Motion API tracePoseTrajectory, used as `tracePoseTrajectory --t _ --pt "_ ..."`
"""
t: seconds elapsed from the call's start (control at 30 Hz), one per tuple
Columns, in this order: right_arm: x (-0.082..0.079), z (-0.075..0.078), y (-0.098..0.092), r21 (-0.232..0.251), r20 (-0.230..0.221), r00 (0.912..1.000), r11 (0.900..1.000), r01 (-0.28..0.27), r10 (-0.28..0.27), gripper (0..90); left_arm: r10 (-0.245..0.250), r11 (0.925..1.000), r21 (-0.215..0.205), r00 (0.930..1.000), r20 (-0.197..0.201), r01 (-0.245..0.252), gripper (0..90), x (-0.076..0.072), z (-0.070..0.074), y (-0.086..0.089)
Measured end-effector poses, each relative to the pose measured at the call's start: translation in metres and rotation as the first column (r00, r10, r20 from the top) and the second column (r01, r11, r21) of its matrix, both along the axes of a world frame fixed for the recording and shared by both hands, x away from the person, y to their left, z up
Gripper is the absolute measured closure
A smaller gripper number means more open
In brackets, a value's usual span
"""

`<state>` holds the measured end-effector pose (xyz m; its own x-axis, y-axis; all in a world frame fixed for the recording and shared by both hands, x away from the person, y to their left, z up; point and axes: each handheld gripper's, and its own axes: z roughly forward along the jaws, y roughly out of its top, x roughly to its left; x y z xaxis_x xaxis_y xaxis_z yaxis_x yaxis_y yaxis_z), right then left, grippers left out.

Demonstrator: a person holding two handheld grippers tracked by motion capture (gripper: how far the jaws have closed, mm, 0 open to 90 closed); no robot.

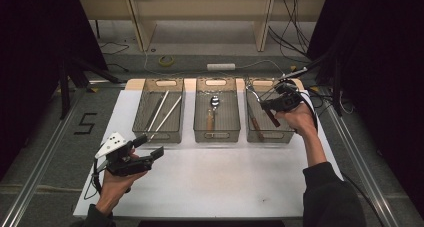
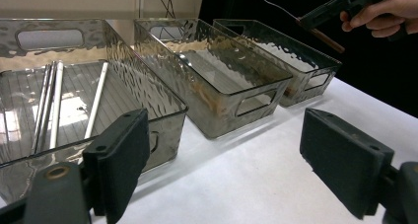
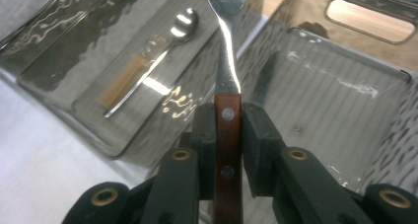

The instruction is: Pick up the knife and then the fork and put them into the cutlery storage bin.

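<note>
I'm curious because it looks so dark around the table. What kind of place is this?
Probably a lab or workshop set up for recording, not a kitchen. Black curtains hang at the sides, cables trail over the floor, and three clear bins stand in a row on a white table.

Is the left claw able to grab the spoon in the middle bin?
Probably yes. The left claw is open and holding nothing, and the spoon lies alone in the open-topped middle bin, with nothing in between. It would have to reach over the bin's wall.
</note>
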<state>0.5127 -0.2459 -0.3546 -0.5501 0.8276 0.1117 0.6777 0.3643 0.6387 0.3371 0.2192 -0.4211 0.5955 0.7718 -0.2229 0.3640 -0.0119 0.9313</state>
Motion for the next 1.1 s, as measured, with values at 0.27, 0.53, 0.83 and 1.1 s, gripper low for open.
tracePoseTrajectory --t 0.27,0.53,0.83,1.1 --pt "0.01 -0.007 -0.005 0.001 -0.013 0.9986 0.999 0.051 -0.051 77.7 -0.003 1.0 0.003 1.0 0.0 0.003 18.9 0.0 0.0 0.0" --pt "0.016 -0.015 -0.004 -0.006 -0.014 0.9956 0.996 0.093 -0.093 77.7 -0.001 1.0 -0.002 1.0 0.0 0.001 18.9 0.0 0.0 0.0" --pt "0.02 -0.025 -0.004 -0.016 -0.018 0.992 0.992 0.125 -0.125 77.7 -0.003 1.0 0.001 1.0 0.0 0.003 18.9 -0.001 0.0 0.0" --pt "0.022 -0.033 -0.005 -0.018 -0.032 0.9872 0.988 0.155 -0.156 77.7 -0.003 1.0 0.001 1.0 0.0 0.003 18.9 -0.001 0.0 0.0"
